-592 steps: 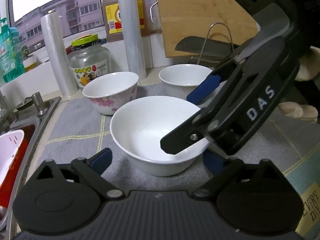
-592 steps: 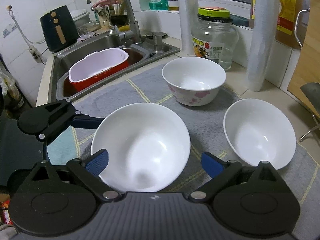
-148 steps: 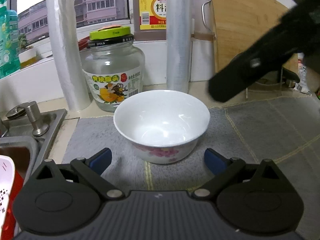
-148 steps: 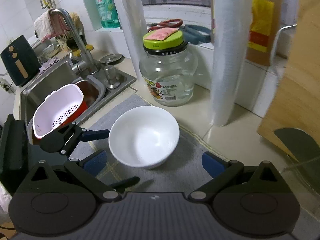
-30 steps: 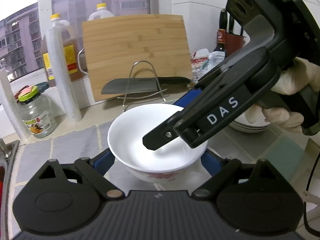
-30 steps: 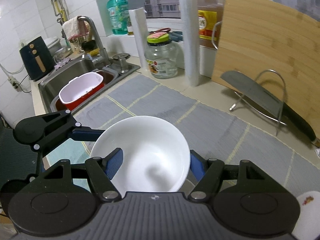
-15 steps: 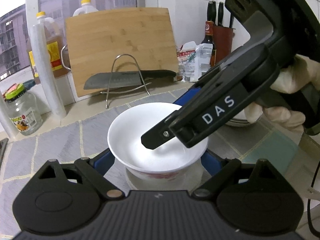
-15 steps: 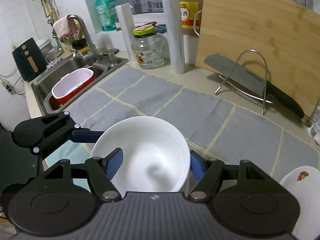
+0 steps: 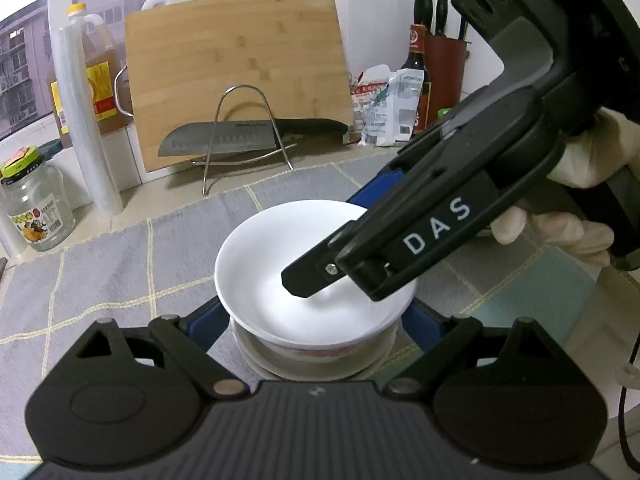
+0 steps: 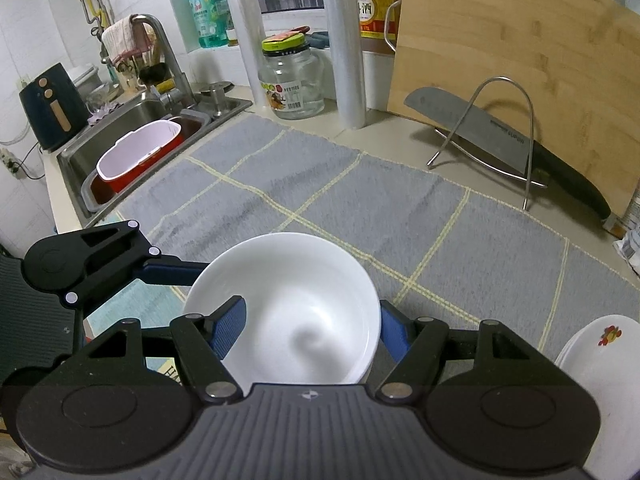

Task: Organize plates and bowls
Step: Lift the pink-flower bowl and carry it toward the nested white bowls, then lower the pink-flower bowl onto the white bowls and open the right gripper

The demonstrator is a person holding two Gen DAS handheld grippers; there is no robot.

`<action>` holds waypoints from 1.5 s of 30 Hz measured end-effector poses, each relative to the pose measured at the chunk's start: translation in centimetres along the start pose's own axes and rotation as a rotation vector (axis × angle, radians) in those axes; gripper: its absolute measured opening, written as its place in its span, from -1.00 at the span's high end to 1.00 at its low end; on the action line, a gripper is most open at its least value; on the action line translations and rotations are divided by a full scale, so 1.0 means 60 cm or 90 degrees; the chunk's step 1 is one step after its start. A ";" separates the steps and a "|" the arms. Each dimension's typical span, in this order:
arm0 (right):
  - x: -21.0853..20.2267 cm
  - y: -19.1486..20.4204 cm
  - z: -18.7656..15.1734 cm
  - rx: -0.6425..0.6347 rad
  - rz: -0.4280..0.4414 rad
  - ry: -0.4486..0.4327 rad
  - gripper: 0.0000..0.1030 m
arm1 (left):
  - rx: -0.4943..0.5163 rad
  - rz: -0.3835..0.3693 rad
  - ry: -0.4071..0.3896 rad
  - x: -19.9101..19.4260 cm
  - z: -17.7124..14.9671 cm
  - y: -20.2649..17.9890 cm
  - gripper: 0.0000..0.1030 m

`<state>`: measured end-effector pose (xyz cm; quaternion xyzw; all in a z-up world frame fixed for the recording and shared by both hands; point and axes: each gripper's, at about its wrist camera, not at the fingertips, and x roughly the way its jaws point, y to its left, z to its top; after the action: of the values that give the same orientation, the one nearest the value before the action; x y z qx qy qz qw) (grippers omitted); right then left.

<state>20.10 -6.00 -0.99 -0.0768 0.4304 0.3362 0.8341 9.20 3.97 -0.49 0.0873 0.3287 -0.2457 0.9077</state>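
A: The white bowl (image 9: 304, 280) is held mouth-up, rim level, above the grey mat (image 9: 120, 256). It is round, so no long axis can be given.

B: One bowl only?

A: A second bowl (image 9: 312, 364) is seen directly beneath it, also mouth-up, with only its rim and a strip of wall showing. Whether the upper one is already seated in it cannot be told. Two bowls are counted.

B: And the claws?

A: The right gripper (image 10: 310, 330) is clamped on the white bowl (image 10: 288, 308) at its tightest: one blue pad lies inside the rim, the other against the outer wall. The left gripper (image 9: 316, 320) is spread partway, its blue pads set at either side of the bowl's wall; whether they press on it cannot be made out.

B: Plates?

A: One stack of plates (image 10: 600, 364) with a flower print is seen at the right edge of the right wrist view, beside the bowls; the number in it cannot be counted.

B: Around them?

A: One knife (image 10: 500, 148) is propped on one wire stand (image 10: 516, 128), before one cutting board (image 10: 520, 48).
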 end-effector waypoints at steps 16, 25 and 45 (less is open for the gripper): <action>0.012 -0.004 -0.008 0.004 0.001 0.007 -0.47 | 0.011 0.004 0.013 0.010 -0.002 -0.004 -0.79; 0.014 -0.007 -0.010 0.002 0.005 0.005 -0.47 | 0.014 0.009 0.020 0.012 -0.002 -0.005 -0.80; -0.043 -0.014 -0.048 -0.049 0.011 -0.093 -1.00 | -0.015 0.001 -0.007 -0.037 -0.028 0.021 -0.94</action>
<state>17.64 -9.11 -0.92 -0.0804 0.3559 0.3646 0.8567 7.42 6.46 -0.35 0.0760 0.3267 -0.2414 0.9106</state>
